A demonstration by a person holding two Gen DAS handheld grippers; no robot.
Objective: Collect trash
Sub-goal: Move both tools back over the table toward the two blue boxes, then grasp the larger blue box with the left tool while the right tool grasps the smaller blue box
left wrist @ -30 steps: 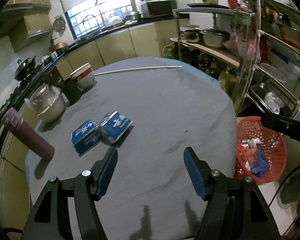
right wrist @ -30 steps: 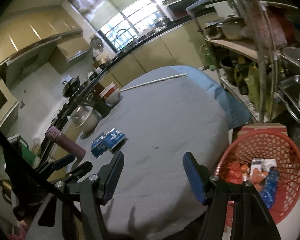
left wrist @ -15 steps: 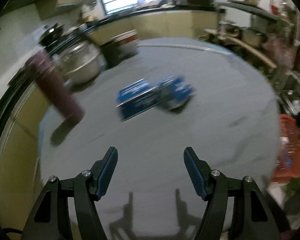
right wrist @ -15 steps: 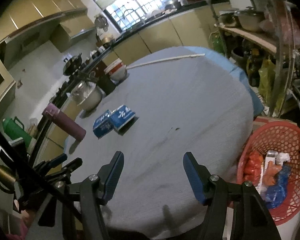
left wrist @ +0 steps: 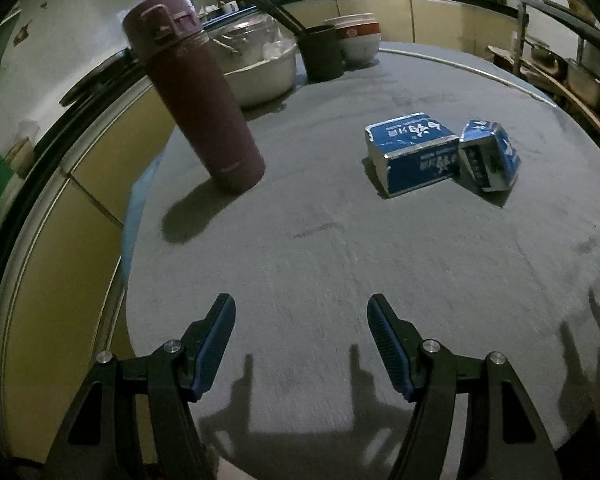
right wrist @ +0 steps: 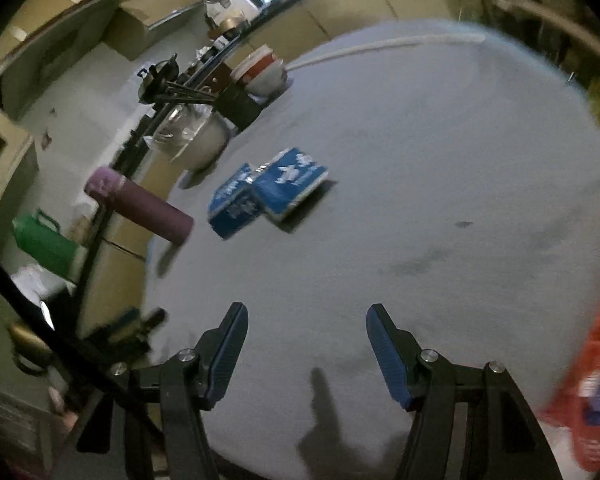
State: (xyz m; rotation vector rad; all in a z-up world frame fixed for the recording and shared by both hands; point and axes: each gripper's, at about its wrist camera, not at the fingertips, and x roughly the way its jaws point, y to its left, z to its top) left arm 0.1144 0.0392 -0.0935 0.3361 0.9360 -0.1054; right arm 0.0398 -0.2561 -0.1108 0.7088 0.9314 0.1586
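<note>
Two crushed blue cartons lie side by side on the round grey table (left wrist: 340,248): a larger carton (left wrist: 414,152) and a smaller carton (left wrist: 490,155) to its right. In the right wrist view they are the left carton (right wrist: 236,200) and the right carton (right wrist: 294,182), left of the table's middle. My left gripper (left wrist: 301,312) is open and empty, low over the near part of the table, short of the cartons. My right gripper (right wrist: 304,320) is open and empty over the table's near edge. The red trash basket (right wrist: 596,392) shows at the right edge, off the table.
A maroon flask (left wrist: 198,100) stands at the table's left, near the edge. Behind it are a metal pot (left wrist: 256,64), a dark cup with chopsticks (left wrist: 322,52) and stacked bowls (left wrist: 358,38). A long white stick (right wrist: 380,46) lies across the far side. Counters ring the room.
My left gripper has swung left and come lower and closer to the table, so the flask and cartons loom larger. My right gripper has turned left, away from the basket. Both stay open.
</note>
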